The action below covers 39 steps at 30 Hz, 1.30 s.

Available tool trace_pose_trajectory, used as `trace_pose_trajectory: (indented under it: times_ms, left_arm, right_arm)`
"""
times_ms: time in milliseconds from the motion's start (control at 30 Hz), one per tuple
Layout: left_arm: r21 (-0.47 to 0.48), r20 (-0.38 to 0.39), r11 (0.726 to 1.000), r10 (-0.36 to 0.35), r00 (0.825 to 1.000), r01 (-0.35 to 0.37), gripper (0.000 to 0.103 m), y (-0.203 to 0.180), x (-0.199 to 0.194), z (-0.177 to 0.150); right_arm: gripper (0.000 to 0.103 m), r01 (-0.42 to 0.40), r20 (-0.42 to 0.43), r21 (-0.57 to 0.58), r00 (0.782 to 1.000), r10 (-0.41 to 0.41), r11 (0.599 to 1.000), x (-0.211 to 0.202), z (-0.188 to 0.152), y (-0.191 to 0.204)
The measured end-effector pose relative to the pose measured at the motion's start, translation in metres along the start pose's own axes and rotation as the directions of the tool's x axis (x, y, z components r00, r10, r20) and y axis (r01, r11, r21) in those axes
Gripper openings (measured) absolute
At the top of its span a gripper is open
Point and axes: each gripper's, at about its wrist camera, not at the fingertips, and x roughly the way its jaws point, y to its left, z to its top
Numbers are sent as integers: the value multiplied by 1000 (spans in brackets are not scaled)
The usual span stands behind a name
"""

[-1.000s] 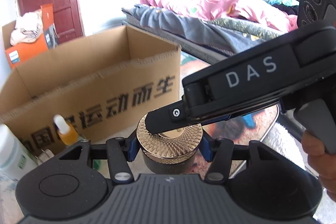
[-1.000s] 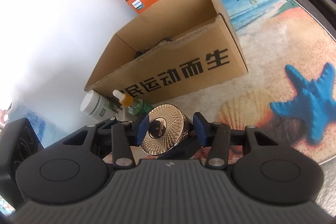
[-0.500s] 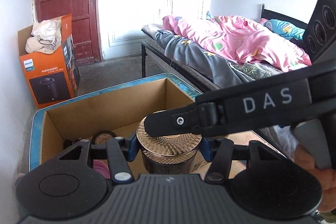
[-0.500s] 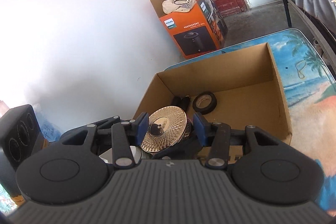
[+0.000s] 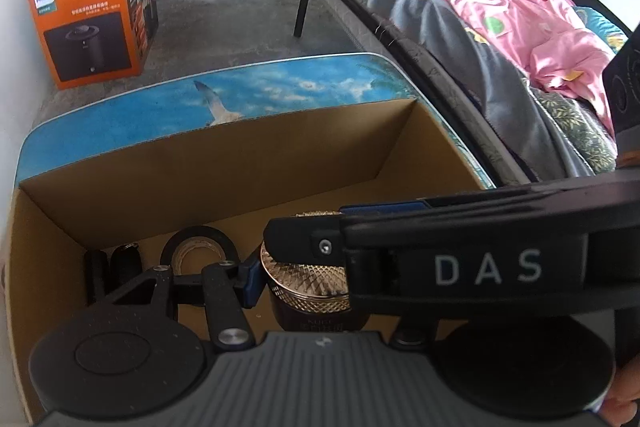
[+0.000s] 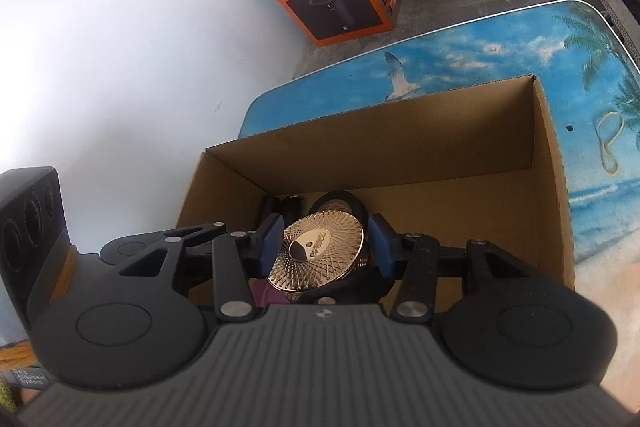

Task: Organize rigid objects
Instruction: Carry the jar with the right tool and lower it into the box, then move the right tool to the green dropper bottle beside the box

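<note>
Jar (image 6: pixel 320 255), gold-lidded, is held at lower centre inside the box (image 6: pixel 400 163), clenched by the left gripper (image 5: pixel 312 287); the right gripper (image 6: pixel 324 247) brackets the lid, grip unclear. Tape (image 5: pixel 198 251) lies behind.

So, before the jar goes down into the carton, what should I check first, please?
1. Jar within the cardboard box walls: ok.
2. Left gripper grip on the jar: ok, visible pad presses its side; other finger hidden.
3. Right gripper on the lid: cannot tell, fingers flank it, contact unclear.
4. Box floor under the jar free: cannot tell, hidden.
5. Room beside the tape roll: cannot tell, it lies close to the left finger.
</note>
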Motion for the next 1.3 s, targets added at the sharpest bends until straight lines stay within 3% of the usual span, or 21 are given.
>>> trace_pose_trajectory:
  times_ms: [233,533,767,900,1033,1167,1300]
  left_arm:
    - [-72,-80,997,2,997,-8,57,12,47,21]
    - [-93,-120,995,20,993,-32,57,16,70,27]
    - [-87,-89,996,15,996,-23,70,12,64,27]
    - [-80,-39,997,2,999,-6,77,7,38,27]
    - [-44,11,999,10,1000,-9,82,-2,-4,22]
    - [6,114,1000,6,993,-6,87,-11,-62,4]
    - [51,225,999,-6,974,-5,91,-17,-117,-35]
  right_arm:
    - [45,27,-51,-1,998,-27,1000,40,20,-27]
    - [45,49,-50,-65,997,-53,997,63,30,-30]
    - [46,54,-14,-101,998,-56,993,52,28,-23]
    - [47,37,56,-111,998,-31,993,20,24,-10]
    - [47,-18,175,-118,984,39,993,-42,9,5]
    - [47,-66,326,-151,939,113,986,-122,-27,18]
    - [47,-89,441,-178,883,160,980,-186,-79,23]
